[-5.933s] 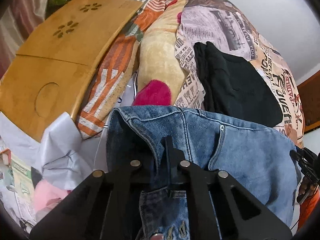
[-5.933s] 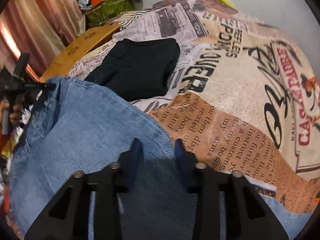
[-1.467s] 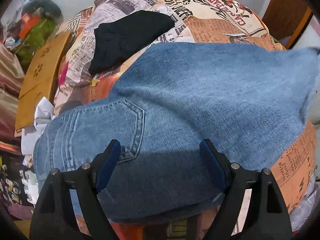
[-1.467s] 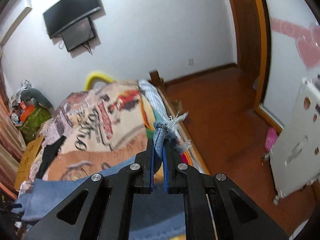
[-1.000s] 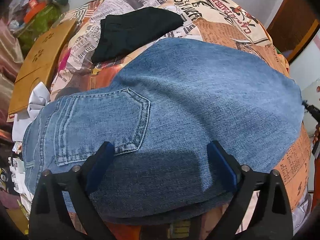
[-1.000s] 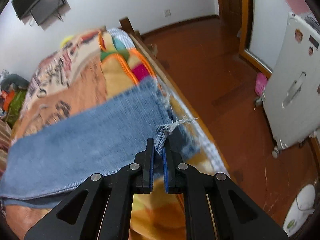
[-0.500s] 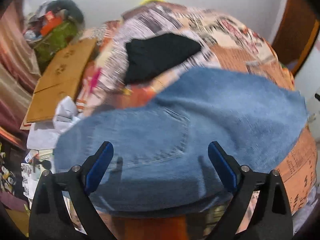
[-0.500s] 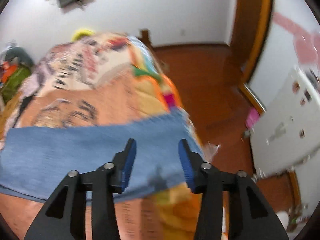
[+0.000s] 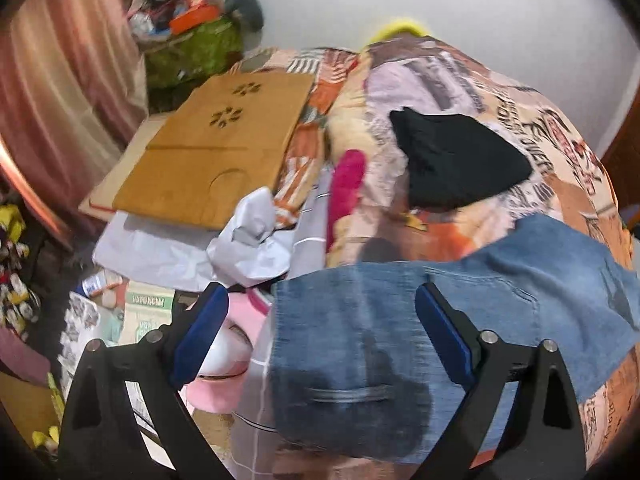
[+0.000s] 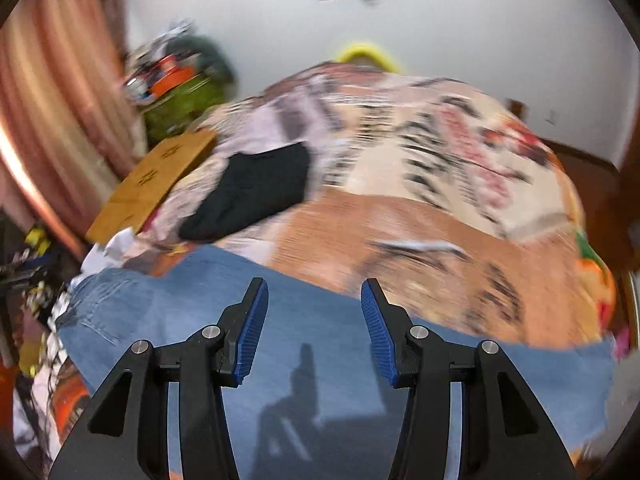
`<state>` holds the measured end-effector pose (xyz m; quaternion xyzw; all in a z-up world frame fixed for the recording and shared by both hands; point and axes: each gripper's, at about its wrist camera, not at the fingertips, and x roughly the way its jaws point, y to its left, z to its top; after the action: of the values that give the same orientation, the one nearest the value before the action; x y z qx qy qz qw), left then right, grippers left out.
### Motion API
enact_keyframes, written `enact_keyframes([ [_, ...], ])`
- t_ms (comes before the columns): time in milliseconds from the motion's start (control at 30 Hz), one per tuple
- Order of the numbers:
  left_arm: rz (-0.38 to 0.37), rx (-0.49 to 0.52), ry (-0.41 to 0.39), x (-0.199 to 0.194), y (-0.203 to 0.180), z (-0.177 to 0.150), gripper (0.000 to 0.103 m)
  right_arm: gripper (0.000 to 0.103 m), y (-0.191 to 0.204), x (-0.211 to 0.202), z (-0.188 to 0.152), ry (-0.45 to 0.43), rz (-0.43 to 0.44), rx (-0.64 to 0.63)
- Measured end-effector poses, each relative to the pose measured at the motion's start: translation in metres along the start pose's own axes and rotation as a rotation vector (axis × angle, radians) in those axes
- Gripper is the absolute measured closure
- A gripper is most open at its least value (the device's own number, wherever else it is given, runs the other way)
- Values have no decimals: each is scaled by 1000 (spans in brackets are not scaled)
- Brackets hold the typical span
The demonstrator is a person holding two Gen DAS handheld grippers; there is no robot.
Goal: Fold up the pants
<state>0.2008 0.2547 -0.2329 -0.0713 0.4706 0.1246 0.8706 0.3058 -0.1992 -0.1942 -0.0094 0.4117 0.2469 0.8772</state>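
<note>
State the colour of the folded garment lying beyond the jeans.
Black; clearest in the left wrist view.

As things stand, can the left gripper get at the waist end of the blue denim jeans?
Probably yes. The left gripper hangs open just over the waist end of the blue denim jeans, with nothing between its fingers and the cloth; the folded black garment lies well beyond.

A wide stretch of the bedspread (image 10: 460,184) is lying bare beyond the jeans (image 10: 320,344) toward the bed's far edge and right side. A folded black garment (image 10: 256,192) is sitting near the left edge, and a wooden board (image 9: 216,152) and crumpled paper (image 9: 252,248) are crowding that edge.
</note>
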Motion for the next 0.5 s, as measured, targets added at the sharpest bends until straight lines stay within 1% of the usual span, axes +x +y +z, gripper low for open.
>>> enact_keyframes([
  [67,-30,-21,43,15,15,0,25,58,20,18,8,21,28,-40],
  [167,-73,-40,106,41,26,-2,34,58,44,45,18,64,73,-84],
  [233,-92,-47,141,55,29,-6,36,58,56,66,23,95,91,-107],
  [300,-143,-71,188,74,32,-11,37,58,64,84,27,131,111,-114],
  [367,-183,-86,227,88,31,-18,46,58,71,98,29,161,124,-136],
  [433,-208,-80,242,96,26,-24,53,58,78,114,32,192,125,-166],
  [500,-222,-72,230,96,23,-26,60,58,83,127,35,225,132,-185],
])
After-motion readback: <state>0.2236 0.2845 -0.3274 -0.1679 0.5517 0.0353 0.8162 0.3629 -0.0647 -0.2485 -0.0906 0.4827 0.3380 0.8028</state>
